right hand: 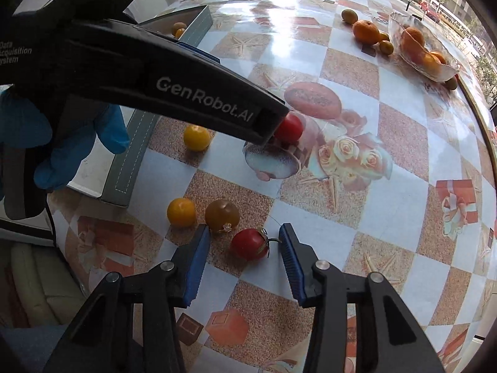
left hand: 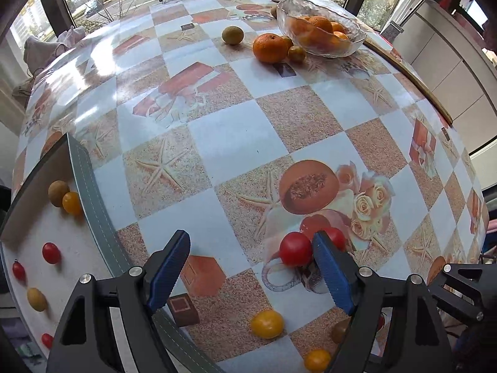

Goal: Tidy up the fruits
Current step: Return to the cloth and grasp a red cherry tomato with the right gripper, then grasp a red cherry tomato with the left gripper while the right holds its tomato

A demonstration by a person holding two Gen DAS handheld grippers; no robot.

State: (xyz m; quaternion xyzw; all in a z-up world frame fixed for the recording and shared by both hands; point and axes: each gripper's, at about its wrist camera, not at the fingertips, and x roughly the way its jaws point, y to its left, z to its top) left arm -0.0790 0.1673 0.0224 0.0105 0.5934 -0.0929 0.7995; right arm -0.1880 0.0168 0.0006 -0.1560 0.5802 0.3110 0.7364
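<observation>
Now both tools are angling down over loose tomatoes on the worktop (right hand: 388, 99); left tool (left hand: 251, 267) gaping wide, red tomato (left hand: 295, 248) just inside its rt finger; right tool (right hand: 245, 259) bracketing stemmed tomato (right hand: 250, 244) w/o pads touching, prob. for the box (left hand: 90, 180).

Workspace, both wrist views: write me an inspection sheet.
Surface: table under a glossy checked cloth printed with starfish and gifts.
Job's things: grey tray at left holding small red, yellow and brownish fruits; glass bowl of oranges at the far side; loose orange and small fruits beside it; red tomato, brownish fruit and yellow tomatoes loose on the near cloth.
Clutter: nothing seen.
Grippers: left gripper open, a second red tomato at its fingertip; right gripper open, red tomato between its fingers, untouched.
Cables: nothing seen.
Surroundings: windows onto a street with parked cars.
</observation>
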